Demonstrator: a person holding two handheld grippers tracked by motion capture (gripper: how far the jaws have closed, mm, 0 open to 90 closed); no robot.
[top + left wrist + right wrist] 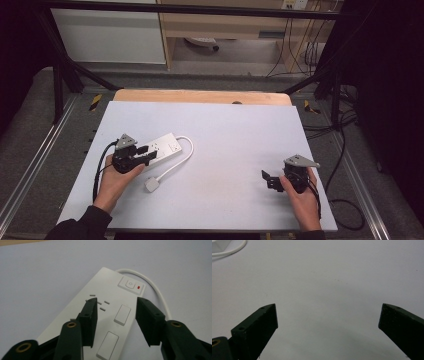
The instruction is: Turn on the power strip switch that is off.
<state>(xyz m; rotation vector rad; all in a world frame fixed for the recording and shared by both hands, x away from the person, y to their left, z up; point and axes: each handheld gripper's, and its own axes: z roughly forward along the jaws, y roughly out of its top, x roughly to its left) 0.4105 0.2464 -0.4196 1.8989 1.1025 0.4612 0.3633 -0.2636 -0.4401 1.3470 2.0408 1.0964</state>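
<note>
a white power strip [161, 147] lies on the left half of the pale bench [230, 140], set at a slant with its far end pointing up and to the right in the high view. its white cord [181, 156] leaves that far end, loops round to the right and runs back toward the person, ending in a small white plug [151, 185] that lies flat on the bench just below the strip.

the left gripper [145, 152] sits at the near end of the power strip, its black jaws reaching over the strip's top face. in the left gripper view [116, 302] the jaws stand partly apart and the strip lies directly under and between them: one jaw tip is over the row of socket slots, the other toward the strip's far edge by the cord. the pads press on nothing, so the gripper is open and holds nothing. beyond the jaw tips the strip's switch [130, 285] with its small red light [139, 286] shows at the far end.

the right gripper [267, 180] is held over the bare right side of the bench, well apart from the power strip. in the right gripper view [328, 306] its jaws stand wide apart over plain bench surface, with the cord curving in at the upper left corner.
</note>
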